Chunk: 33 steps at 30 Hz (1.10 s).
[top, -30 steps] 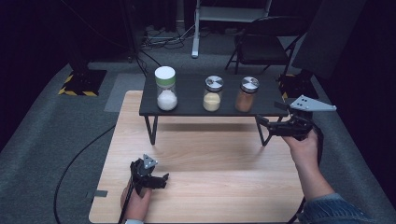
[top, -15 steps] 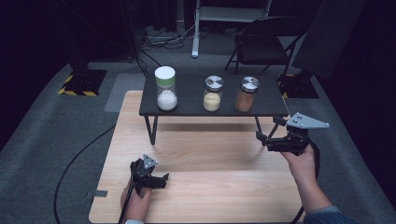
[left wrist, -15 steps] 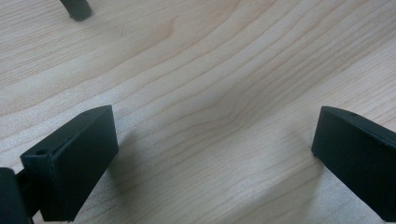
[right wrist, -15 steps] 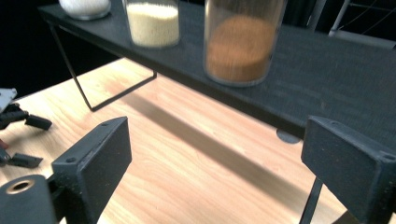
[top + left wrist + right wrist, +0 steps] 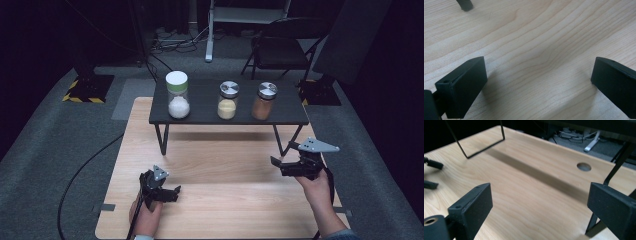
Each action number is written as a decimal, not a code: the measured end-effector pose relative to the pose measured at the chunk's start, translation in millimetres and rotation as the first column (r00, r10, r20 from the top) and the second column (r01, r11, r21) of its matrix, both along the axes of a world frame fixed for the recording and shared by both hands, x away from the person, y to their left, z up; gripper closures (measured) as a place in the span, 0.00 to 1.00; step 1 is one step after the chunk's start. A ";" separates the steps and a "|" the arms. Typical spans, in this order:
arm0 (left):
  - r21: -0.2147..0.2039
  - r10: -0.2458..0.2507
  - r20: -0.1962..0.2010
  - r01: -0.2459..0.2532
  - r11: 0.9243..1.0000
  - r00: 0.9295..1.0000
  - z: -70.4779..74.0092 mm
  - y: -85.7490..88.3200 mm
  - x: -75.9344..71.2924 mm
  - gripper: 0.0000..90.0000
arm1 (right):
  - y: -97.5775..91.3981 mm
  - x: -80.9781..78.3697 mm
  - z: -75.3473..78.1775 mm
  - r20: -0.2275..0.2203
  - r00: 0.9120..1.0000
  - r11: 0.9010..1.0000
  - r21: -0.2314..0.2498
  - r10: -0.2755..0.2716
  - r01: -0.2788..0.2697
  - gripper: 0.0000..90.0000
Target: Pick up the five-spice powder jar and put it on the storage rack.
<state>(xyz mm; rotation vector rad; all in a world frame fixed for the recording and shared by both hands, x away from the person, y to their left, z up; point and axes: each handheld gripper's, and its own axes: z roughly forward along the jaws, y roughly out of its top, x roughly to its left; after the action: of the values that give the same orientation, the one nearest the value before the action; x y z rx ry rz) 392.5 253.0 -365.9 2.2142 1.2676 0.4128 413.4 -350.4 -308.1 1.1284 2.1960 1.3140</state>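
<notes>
At four o'clock on the pale wooden table (image 5: 225, 170), the right gripper (image 5: 277, 165) has just been opening, jaws wide and empty; at seven o'clock, the left gripper (image 5: 172, 192) gapes wide, empty.

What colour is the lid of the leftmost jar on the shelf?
White, with a green band below; lid shows best in the high view.

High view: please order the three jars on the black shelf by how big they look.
1. White-lidded jar, clearly the largest.
2. Yellow-powder jar and brown-powder jar: they look alike, so I do not rank them.

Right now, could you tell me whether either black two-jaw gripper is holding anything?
No: the left gripper and right gripper are both open, with nothing between their jaws.
</notes>
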 end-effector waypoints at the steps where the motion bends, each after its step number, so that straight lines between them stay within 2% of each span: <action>1: 0.000 0.000 0.000 0.000 1.000 1.000 0.0 0.0 0.0 0.00 | 0.5 -1.1 -2.6 0.001 1.000 1.000 -0.008 -0.001 0.001 0.06; 4: 0.000 0.000 0.000 0.000 1.000 1.000 0.0 0.0 0.0 0.00 | 2.6 -4.6 -10.5 -0.002 1.000 0.999 -0.032 -0.012 0.012 0.06; 7: 0.000 0.000 0.000 0.000 1.000 1.000 0.0 0.0 0.0 0.00 | 1.5 -3.0 -19.5 -0.044 0.999 0.999 -0.033 -0.018 0.017 0.05; 12: 0.000 0.000 0.000 0.000 1.000 1.000 0.0 -0.1 -0.1 0.00 | 0.7 -1.6 -35.6 -0.087 0.996 0.999 -0.041 -0.028 0.025 0.04; 17: 0.000 0.000 0.000 0.000 1.000 1.000 0.1 0.0 0.0 0.00 | 2.9 1.7 -46.2 -0.138 0.990 0.996 -0.081 -0.036 0.025 0.05; 23: 0.000 0.000 0.000 0.000 1.000 1.000 0.0 0.0 0.0 0.00 | 5.9 1.6 -60.3 -0.167 0.985 0.994 -0.104 -0.050 0.032 0.04; 33: 0.000 0.000 0.000 0.000 1.000 1.000 0.0 0.0 0.0 0.00 | 14.5 2.8 -72.3 -0.199 0.978 0.987 -0.155 -0.062 0.031 0.04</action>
<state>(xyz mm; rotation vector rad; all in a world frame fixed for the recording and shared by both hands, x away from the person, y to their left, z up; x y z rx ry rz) 392.5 253.0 -365.9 2.2140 1.2678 0.4125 416.1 -335.9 -380.4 1.2970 2.3514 1.0324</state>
